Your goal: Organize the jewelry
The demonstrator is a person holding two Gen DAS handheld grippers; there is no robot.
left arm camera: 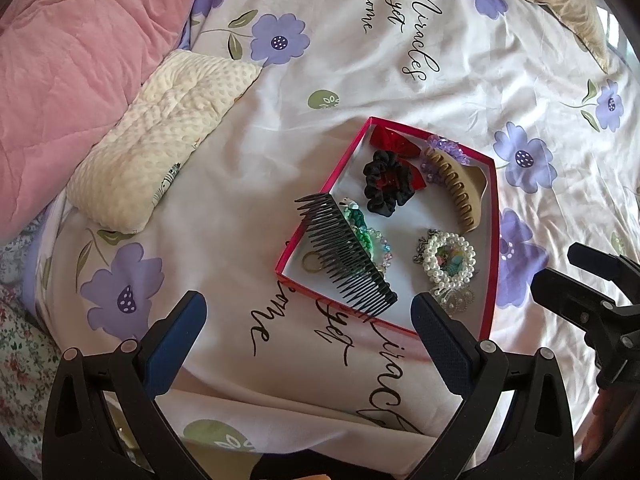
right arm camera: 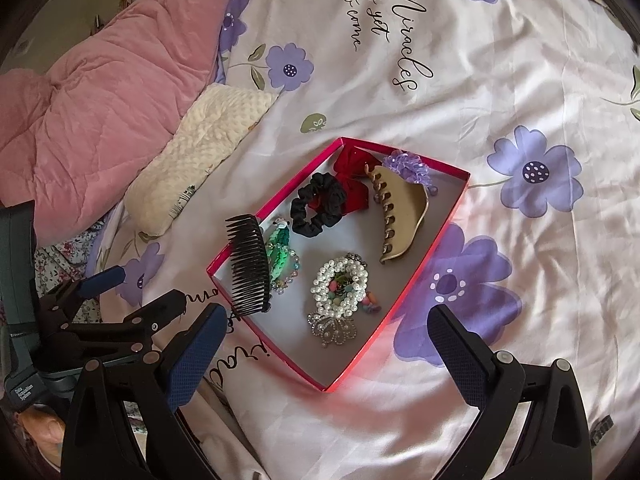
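Both your tongs, left (left arm camera: pixel 308 332) and right (right arm camera: pixel 324 336), hang spread wide and empty just short of the red box (right arm camera: pixel 440 224). The black comb (right arm camera: pixel 248 264) leans over its rim nearest your left tongs; nudge it and it may tip onto the bedsheet (right arm camera: pixel 500 80).

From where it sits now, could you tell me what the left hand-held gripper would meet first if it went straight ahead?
Probably the black comb propped on the red box's near rim, in line between the open left hand-held gripper fingers; depth is unclear, so the bedsheet could come first.
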